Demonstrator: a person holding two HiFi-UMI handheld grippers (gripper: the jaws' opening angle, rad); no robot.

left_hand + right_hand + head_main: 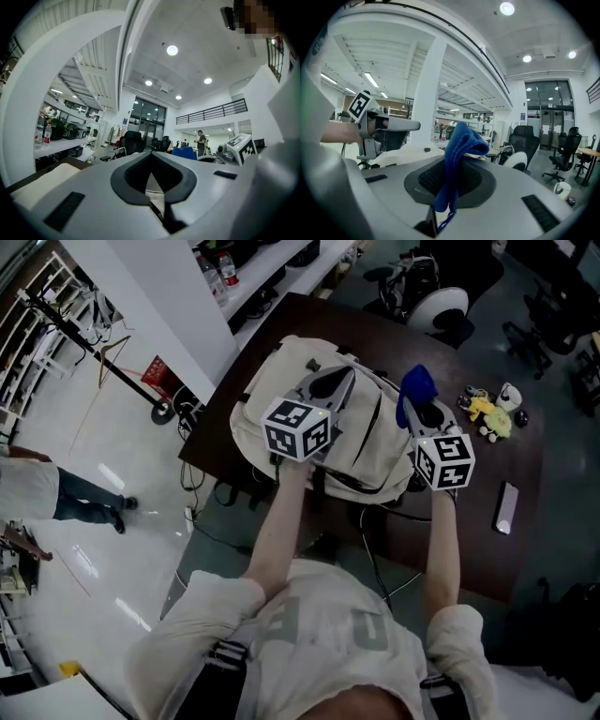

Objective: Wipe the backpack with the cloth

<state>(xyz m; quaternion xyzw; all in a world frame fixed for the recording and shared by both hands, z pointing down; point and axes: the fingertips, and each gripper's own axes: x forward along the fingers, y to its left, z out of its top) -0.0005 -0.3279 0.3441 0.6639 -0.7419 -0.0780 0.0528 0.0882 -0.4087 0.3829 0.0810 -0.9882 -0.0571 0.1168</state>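
Left gripper (334,381), jaws closed with nothing clearly between them, hangs over the left-centre part of the cream backpack (375,442). Backpack lies mid-frame on a dark table (525,521). Right gripper (424,416) sits at the backpack's right edge, jaws clamped on a blue cloth (417,385), which sticks up, folded, above them.

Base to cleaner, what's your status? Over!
Left tongs shut over the backpack. Right tongs shut on the blue cloth, off the backpack. Toys and phone lie aside on the table.
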